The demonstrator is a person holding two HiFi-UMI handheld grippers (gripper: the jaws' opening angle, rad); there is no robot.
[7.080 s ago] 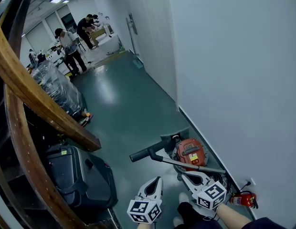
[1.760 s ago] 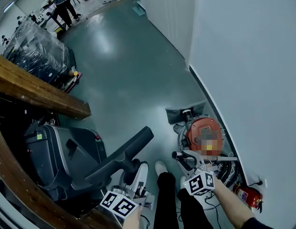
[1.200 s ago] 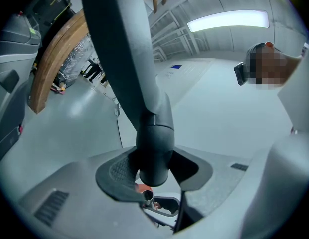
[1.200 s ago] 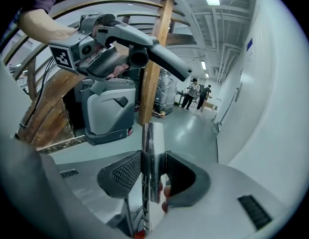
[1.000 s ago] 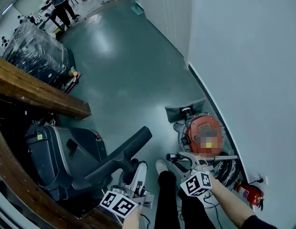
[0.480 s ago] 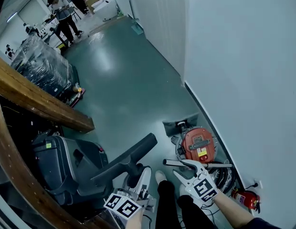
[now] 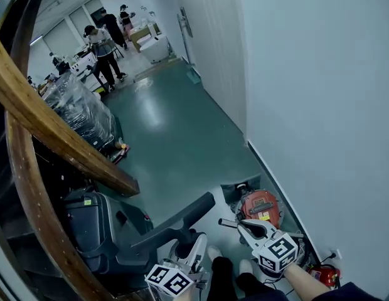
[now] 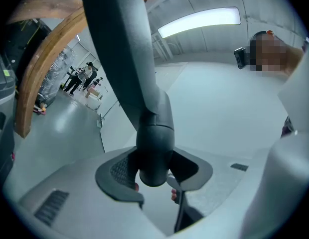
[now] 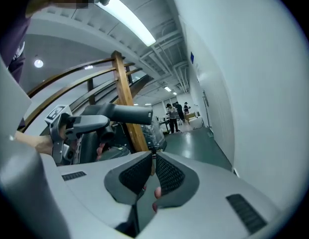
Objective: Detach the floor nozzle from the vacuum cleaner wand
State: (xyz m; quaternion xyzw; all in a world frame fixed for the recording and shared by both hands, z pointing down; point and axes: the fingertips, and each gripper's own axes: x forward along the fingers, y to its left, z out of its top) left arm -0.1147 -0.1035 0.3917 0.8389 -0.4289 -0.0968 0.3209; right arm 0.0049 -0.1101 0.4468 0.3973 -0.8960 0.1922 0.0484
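In the head view my left gripper [image 7: 196, 240] is at the bottom, shut on the neck of the long dark grey floor nozzle [image 7: 175, 221], which slants up to the right, apart from the wand. The left gripper view shows that neck [image 8: 153, 153] between the pads of the left gripper [image 8: 153, 182]. My right gripper [image 7: 246, 226] hovers by the red canister. Its jaws are closing with nothing between them, and in its own view the right gripper [image 9: 152, 158] has its tips meeting. One end of the metal wand [image 7: 227, 222] shows just left of it.
The red canister vacuum [image 7: 260, 205] lies by the white wall with a dark grey wedge [image 7: 231, 190] behind it and a fire extinguisher [image 7: 320, 274] at the corner. A black machine [image 7: 94, 231] stands under the curved wooden rail [image 7: 56, 137]. Several people [image 7: 103, 49] stand far down the hall.
Both grippers have risen, the left one carrying the nozzle with it. The right gripper's jaws, spread over the wand half a second ago, have come together empty.
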